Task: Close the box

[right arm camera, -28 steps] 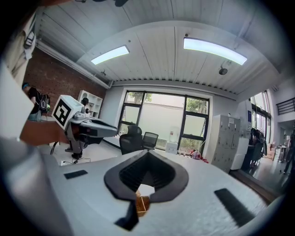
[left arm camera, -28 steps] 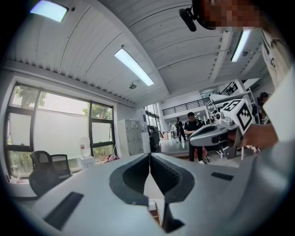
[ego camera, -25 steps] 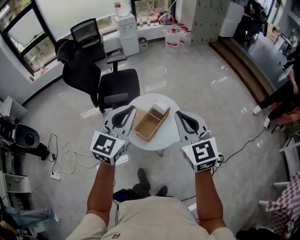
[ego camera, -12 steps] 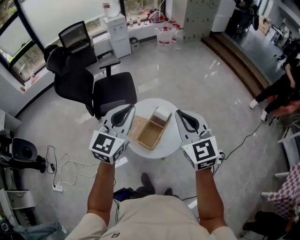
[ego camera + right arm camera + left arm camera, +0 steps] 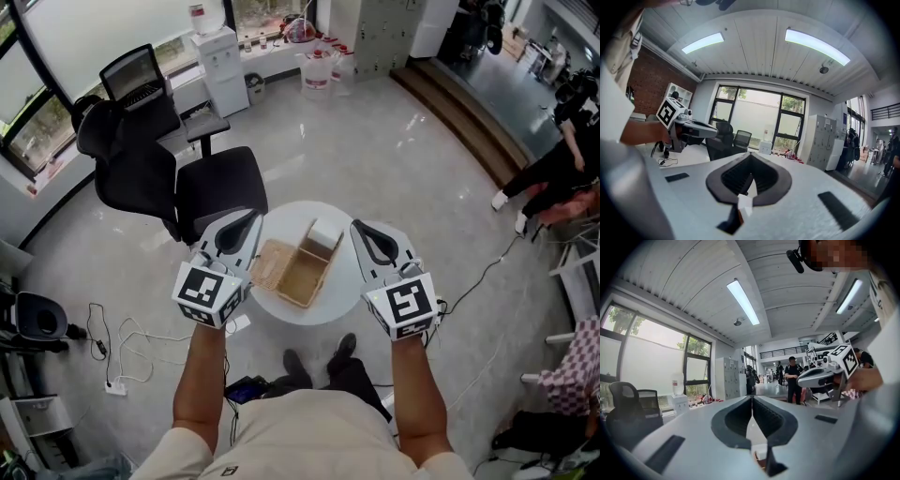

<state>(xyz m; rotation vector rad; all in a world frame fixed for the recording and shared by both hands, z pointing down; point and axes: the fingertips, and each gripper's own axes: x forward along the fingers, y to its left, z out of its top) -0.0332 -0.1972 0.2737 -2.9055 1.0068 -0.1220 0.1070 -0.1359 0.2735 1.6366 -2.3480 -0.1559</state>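
Person and both grippers having drawn slightly nearer, the box on the round desk lies open just ahead, between the left gripper and right gripper, both jaws closed and empty; closing not yet begun.

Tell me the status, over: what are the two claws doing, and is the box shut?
Left gripper and right gripper shut, empty. Brown cardboard box open on round white table, between them. Nothing over the box.
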